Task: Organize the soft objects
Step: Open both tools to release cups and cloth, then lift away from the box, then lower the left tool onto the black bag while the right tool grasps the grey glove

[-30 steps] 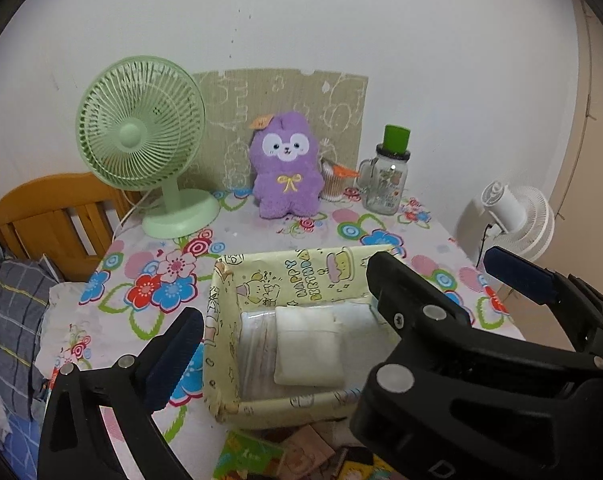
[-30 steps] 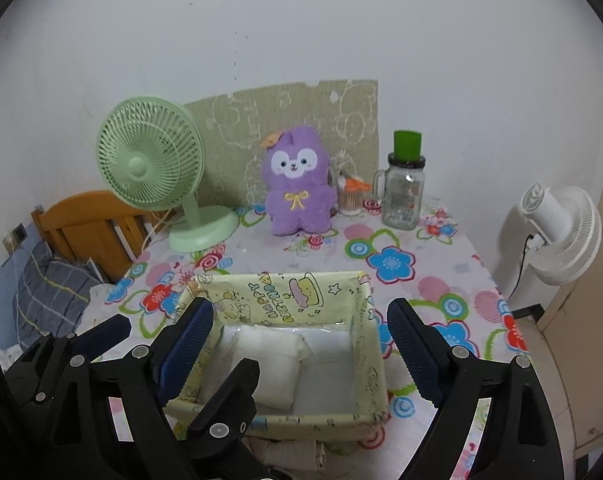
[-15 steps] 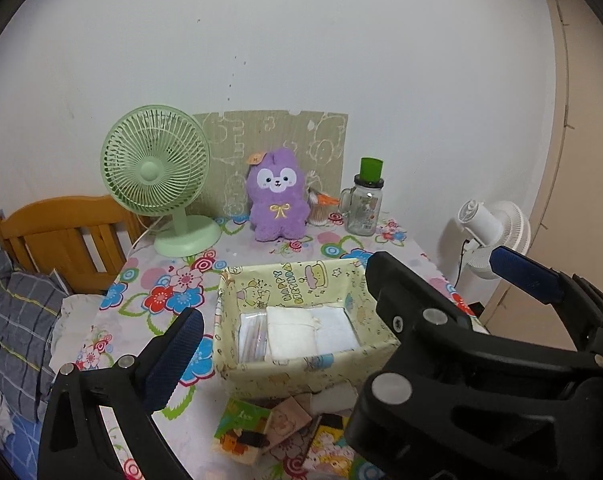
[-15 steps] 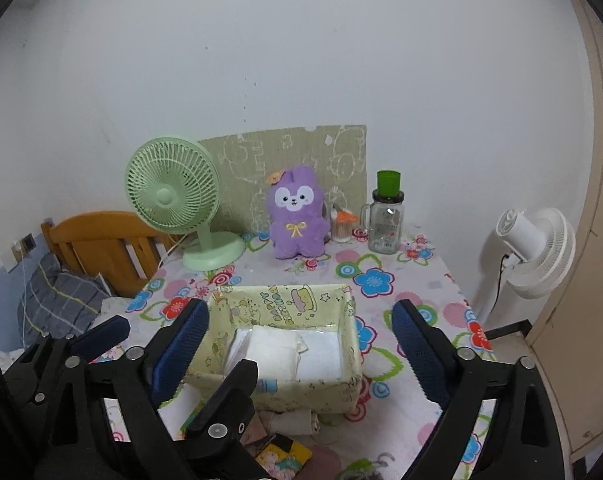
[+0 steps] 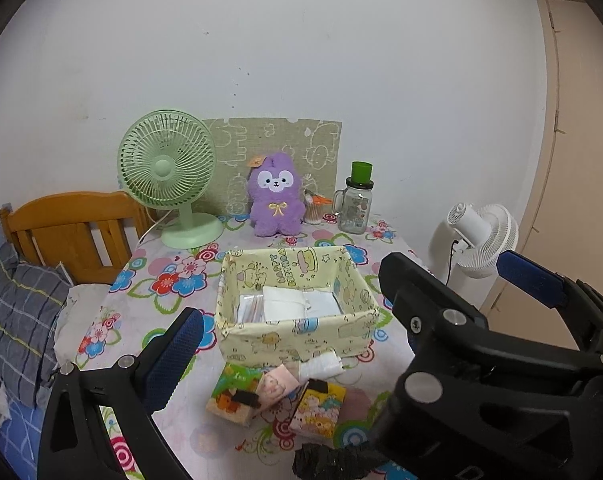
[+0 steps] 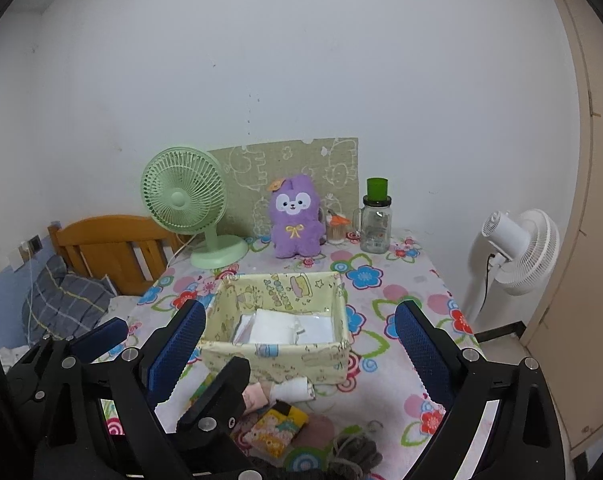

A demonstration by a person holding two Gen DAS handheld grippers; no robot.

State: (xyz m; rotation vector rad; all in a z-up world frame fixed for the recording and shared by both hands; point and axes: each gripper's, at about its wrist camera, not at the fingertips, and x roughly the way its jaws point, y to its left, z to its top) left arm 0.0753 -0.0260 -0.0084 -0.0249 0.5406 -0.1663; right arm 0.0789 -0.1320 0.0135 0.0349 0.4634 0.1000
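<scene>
1. In the right wrist view, the right gripper [image 6: 297,340] has its jaws spread wide, with blue pads at the lower left and lower right of the frame. Nothing sits between them, and they touch nothing.
2. In the left wrist view, the left gripper [image 5: 341,312] also stands wide apart: one blue pad is at lower left, the other far off at the right edge. It holds nothing.
3. The right gripper's black body crosses the lower right of the left wrist view, and the left gripper shows at the lower left of the right wrist view.
4. The yellow fabric basket [image 6: 275,356] stands at the centre of the floral tablecloth [image 6: 405,280]. White folded cloths [image 6: 271,330] lie flat inside it.
5. Just in front of the basket, towards the bottom of the frame, a small white rolled cloth [image 5: 321,364], patterned soft packs [image 5: 277,400] and a dark knitted piece [image 6: 353,452] lie loose on the table.
6. At the back of the table, a green desk fan [image 5: 167,174], a purple plush toy [image 5: 276,200] and a jar with a green lid [image 5: 357,204] stand in a row.
7. Compared with a second earlier, both cameras have pulled back and up: the basket looks smaller and sits further off, and the loose items in front of it have come fully into view. The right jaws have widened slightly.
</scene>
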